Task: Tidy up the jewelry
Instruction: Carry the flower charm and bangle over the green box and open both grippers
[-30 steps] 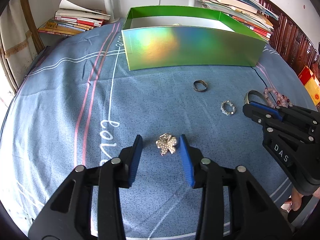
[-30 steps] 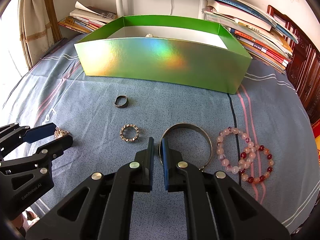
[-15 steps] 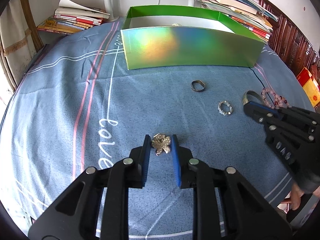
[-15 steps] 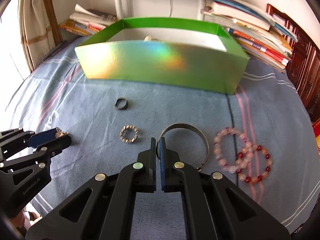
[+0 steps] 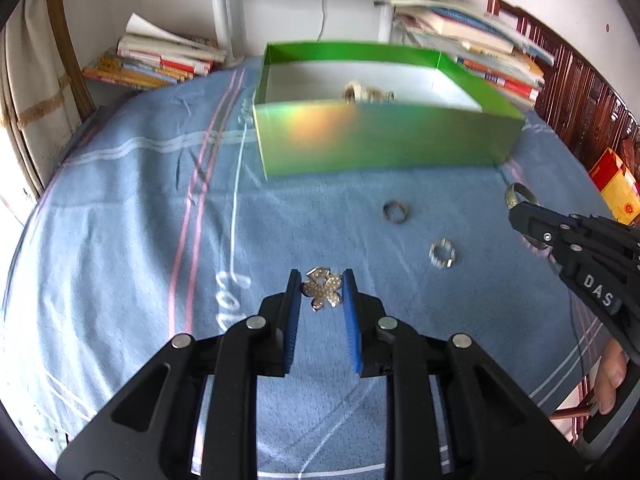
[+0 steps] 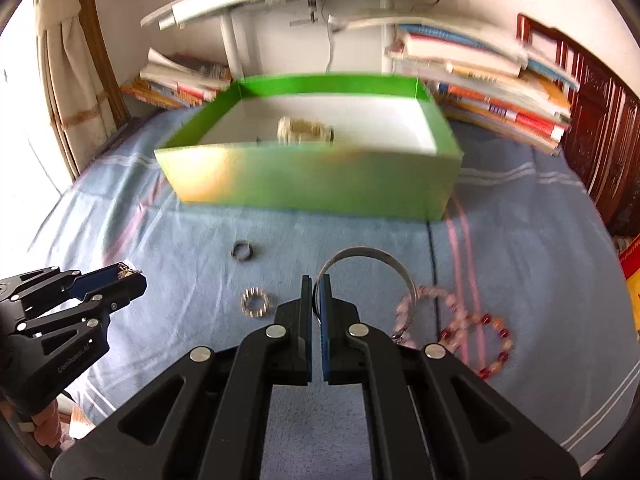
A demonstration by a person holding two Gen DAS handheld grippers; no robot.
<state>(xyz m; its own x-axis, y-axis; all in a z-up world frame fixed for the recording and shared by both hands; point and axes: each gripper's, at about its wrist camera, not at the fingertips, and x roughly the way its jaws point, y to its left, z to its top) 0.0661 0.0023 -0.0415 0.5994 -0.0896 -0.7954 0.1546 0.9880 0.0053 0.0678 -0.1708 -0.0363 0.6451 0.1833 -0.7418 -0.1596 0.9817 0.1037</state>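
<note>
My left gripper (image 5: 322,294) is shut on a silver flower brooch (image 5: 322,293) and holds it above the blue cloth; it also shows in the right wrist view (image 6: 127,277). My right gripper (image 6: 316,300) is shut on a silver bangle (image 6: 372,260), lifted off the cloth; its tip shows in the left wrist view (image 5: 516,200). A green open box (image 5: 380,142) stands behind, with some jewelry (image 6: 305,131) inside. A dark ring (image 5: 396,213) and a sparkly ring (image 5: 442,253) lie on the cloth.
Two bead bracelets (image 6: 474,334) lie on the cloth at the right. Stacks of books (image 6: 496,96) stand behind the box on both sides. A white desk leg (image 5: 222,12) rises at the back. A red and yellow carton (image 5: 618,188) sits at far right.
Both grippers have risen with their pieces: the left closed on the brooch and lifted it, the right lifted the bangle. The box interior now shows from above.
</note>
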